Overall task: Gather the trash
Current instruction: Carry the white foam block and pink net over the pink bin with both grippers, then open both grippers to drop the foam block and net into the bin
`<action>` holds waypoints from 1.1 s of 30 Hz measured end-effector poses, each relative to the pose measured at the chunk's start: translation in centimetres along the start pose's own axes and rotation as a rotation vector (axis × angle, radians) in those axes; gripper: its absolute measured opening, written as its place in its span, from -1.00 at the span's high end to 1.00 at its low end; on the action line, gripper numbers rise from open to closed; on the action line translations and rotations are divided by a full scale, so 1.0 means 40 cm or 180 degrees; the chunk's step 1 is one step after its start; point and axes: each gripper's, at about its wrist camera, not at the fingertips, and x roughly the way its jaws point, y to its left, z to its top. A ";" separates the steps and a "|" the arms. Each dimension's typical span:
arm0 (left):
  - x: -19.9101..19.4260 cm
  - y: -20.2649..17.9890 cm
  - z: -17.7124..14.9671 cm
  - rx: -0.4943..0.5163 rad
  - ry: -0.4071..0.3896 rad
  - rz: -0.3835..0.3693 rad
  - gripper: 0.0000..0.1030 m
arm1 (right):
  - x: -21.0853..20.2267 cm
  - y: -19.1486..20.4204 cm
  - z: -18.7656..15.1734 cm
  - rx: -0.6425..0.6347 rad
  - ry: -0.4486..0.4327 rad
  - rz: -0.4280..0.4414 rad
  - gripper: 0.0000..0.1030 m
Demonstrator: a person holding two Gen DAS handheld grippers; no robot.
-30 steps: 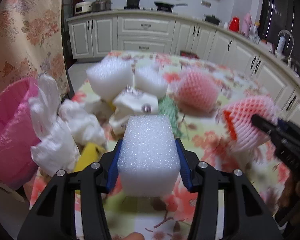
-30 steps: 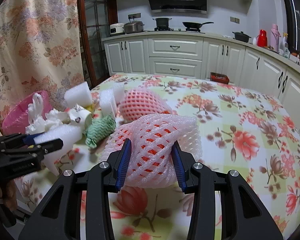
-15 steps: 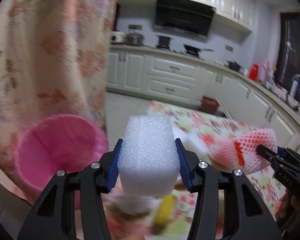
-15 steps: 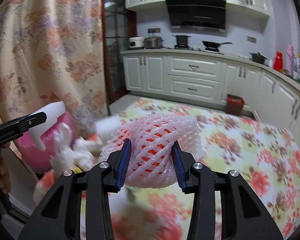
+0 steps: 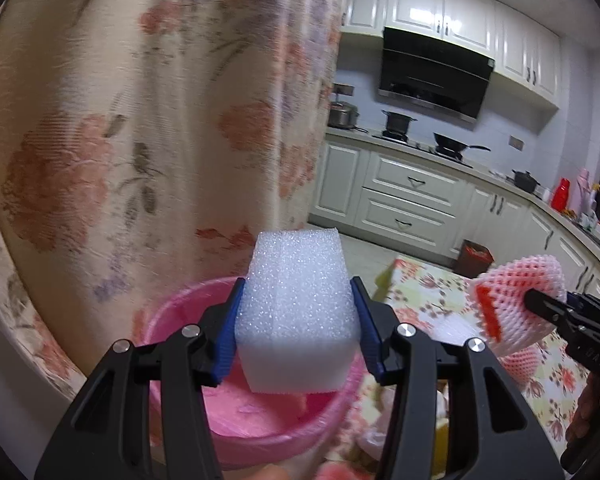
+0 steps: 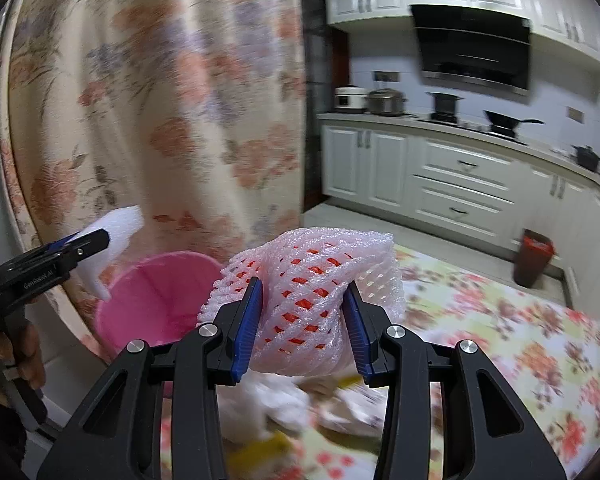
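My left gripper (image 5: 298, 320) is shut on a white foam block (image 5: 296, 300) and holds it right above the open pink trash bin (image 5: 180, 320). My right gripper (image 6: 302, 320) is shut on a pink foam fruit net (image 6: 312, 280), held above the table's left end, to the right of the bin (image 6: 152, 292). The left gripper with its foam block (image 6: 112, 232) shows at the left of the right wrist view. The right gripper with its net (image 5: 516, 304) shows at the right of the left wrist view.
A floral curtain (image 5: 120, 140) hangs just behind the bin. The table with a floral cloth (image 6: 520, 340) carries blurred white and yellow trash (image 6: 284, 408) at its near left end. Kitchen cabinets (image 6: 460, 184) and a small red bin (image 6: 536, 256) stand beyond.
Both grippers have swung left from over the table toward the bin, each still holding its item. The left one now has the foam block over the bin's opening.
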 end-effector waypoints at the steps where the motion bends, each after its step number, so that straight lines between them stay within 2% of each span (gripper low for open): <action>1: 0.000 0.011 0.005 -0.0014 -0.0011 0.0012 0.04 | 0.012 0.020 0.009 -0.0036 0.0001 0.0037 0.24; 9: 0.022 0.085 0.026 -0.0094 -0.0008 0.0134 0.04 | 0.139 0.152 0.065 -0.0212 0.0120 0.0361 0.23; 16: 0.033 0.127 0.029 -0.0185 0.0014 0.0192 0.03 | 0.228 0.225 0.065 -0.0362 0.0251 0.0535 0.18; 17: 0.032 0.132 0.028 -0.0201 0.0013 0.0197 0.02 | 0.238 0.230 0.064 -0.0365 0.0259 0.0566 0.17; 18: 0.034 0.137 0.028 -0.0226 0.0014 0.0189 -0.13 | 0.244 0.234 0.066 -0.0373 0.0262 0.0575 0.16; 19: 0.035 0.143 0.030 -0.0253 0.0010 0.0174 -0.38 | 0.251 0.238 0.065 -0.0385 0.0264 0.0572 0.01; 20: 0.034 0.148 0.031 -0.0274 0.0002 0.0162 -0.52 | 0.258 0.240 0.064 -0.0390 0.0260 0.0560 -0.14; 22: 0.035 0.150 0.032 -0.0274 -0.0004 0.0167 -0.53 | 0.266 0.239 0.064 -0.0395 0.0255 0.0543 -0.23; 27: 0.036 0.145 0.030 -0.0268 0.0003 0.0139 -0.54 | 0.267 0.214 0.058 -0.0381 0.0251 0.0425 -0.24; 33: 0.038 0.115 0.016 -0.0230 0.0025 0.0037 -0.57 | 0.229 0.143 0.056 -0.0280 0.0153 0.0222 -0.36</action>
